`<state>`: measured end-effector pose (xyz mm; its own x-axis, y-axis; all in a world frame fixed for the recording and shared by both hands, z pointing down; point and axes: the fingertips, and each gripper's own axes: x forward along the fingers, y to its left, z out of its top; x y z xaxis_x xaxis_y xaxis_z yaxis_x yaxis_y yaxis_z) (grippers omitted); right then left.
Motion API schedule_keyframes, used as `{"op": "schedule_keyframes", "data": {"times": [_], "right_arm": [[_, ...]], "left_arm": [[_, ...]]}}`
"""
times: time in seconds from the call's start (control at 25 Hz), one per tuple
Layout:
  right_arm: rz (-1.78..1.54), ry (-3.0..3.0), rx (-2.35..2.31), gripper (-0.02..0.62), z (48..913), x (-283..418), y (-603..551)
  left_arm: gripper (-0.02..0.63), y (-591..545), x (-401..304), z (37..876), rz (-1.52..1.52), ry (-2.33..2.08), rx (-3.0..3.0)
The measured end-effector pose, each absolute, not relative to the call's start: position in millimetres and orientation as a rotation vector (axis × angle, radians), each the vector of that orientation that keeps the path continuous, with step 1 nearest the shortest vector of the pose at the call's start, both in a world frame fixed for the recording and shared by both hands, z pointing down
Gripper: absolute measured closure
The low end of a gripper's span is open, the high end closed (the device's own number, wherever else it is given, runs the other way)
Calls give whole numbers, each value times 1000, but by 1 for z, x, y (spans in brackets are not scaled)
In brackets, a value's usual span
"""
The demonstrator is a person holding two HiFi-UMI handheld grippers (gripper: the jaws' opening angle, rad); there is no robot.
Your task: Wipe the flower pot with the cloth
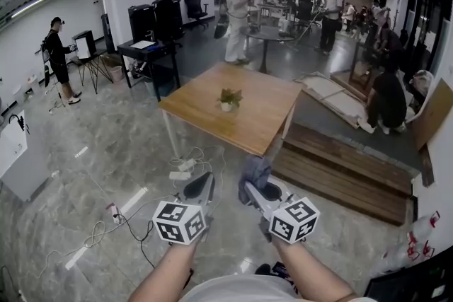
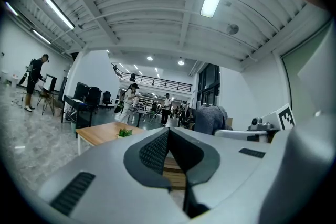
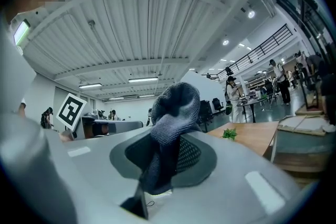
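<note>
A small green plant in a white flower pot (image 1: 227, 100) stands near the middle of a wooden table (image 1: 258, 117), well ahead of both grippers. The pot also shows far off in the left gripper view (image 2: 125, 133) and the right gripper view (image 3: 229, 134). My right gripper (image 1: 253, 184) is shut on a grey-blue cloth (image 1: 255, 169); the cloth (image 3: 173, 113) bunches up above the jaws and hangs down between them. My left gripper (image 1: 201, 189) is shut with nothing in it, its pads meeting at the tip (image 2: 168, 131). Both grippers are held low over the floor, short of the table.
A power strip with white and black cables (image 1: 180, 175) lies on the marble floor by the table's near leg. Wooden platforms (image 1: 340, 170) lie to the right of the table. A black desk (image 1: 145, 49) and several people stand farther back. A white cabinet (image 1: 14, 152) is at the left.
</note>
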<state>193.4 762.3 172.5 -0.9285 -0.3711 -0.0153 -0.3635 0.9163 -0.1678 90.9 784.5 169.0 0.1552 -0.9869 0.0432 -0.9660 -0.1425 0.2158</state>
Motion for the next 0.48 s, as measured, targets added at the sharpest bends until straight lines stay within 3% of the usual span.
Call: {"op": "schedule_keyframes", "data": {"times": [0.48], "right_arm": [[-308,3050,-545,525,192,229,646]], "left_arm": [[600,671,117,194,-113,-1941,2161]]}}
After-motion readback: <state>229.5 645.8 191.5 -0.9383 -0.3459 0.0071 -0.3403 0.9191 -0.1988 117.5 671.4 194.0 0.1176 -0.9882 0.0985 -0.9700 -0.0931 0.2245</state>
